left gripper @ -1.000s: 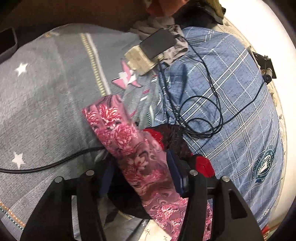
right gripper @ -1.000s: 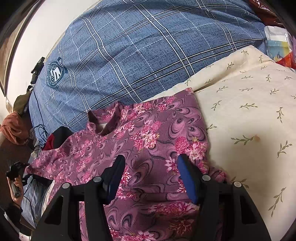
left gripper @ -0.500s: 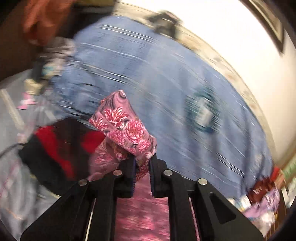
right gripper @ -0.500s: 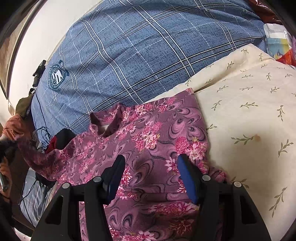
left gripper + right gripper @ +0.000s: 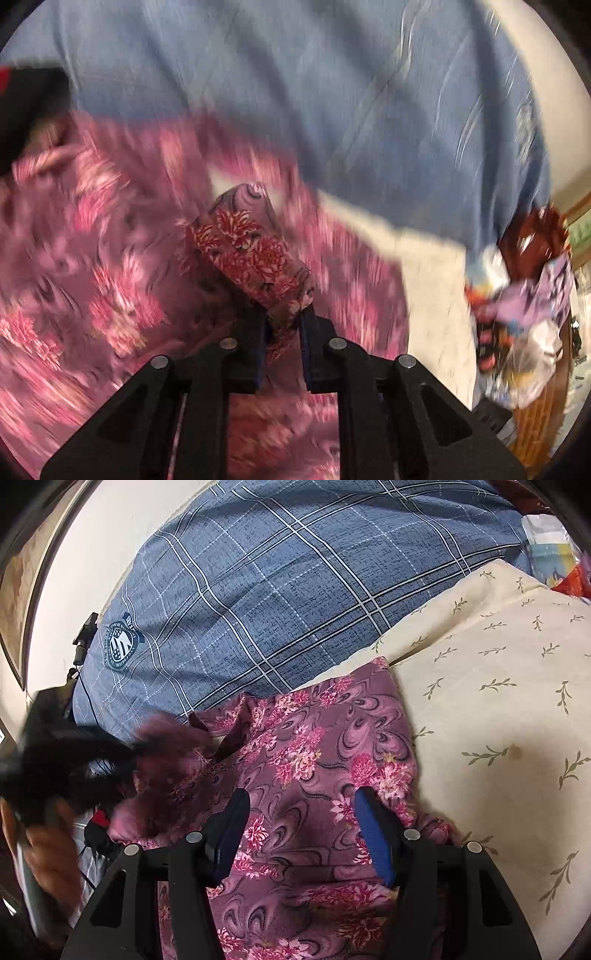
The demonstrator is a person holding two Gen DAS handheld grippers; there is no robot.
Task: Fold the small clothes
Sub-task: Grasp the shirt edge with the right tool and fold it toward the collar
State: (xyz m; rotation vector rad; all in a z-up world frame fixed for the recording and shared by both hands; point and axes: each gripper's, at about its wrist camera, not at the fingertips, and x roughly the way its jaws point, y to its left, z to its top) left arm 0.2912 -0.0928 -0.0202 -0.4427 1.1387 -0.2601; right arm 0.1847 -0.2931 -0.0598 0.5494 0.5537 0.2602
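Observation:
A purple floral garment [image 5: 325, 746] lies spread on a cream leaf-print sheet [image 5: 498, 709]. My left gripper [image 5: 282, 321] is shut on the garment's sleeve [image 5: 251, 251] and holds it up over the garment's body [image 5: 92, 277]; this view is motion-blurred. The same gripper shows as a dark blur at the left of the right wrist view [image 5: 74, 753], with the sleeve [image 5: 166, 749] trailing from it. My right gripper [image 5: 301, 812] is open, its jaws wide apart just above the garment's lower part, holding nothing.
A blue plaid pillow [image 5: 258, 590] with a crest badge lies behind the garment, against a pale wall [image 5: 110, 535]. A black and red item [image 5: 26, 107] sits at the left. Plastic bags and colourful clutter [image 5: 524, 325] lie at the right.
My left gripper closed on the sleeve, lifted it off the grey bedding and swung it right, over the garment's body. My right gripper has stayed still and open.

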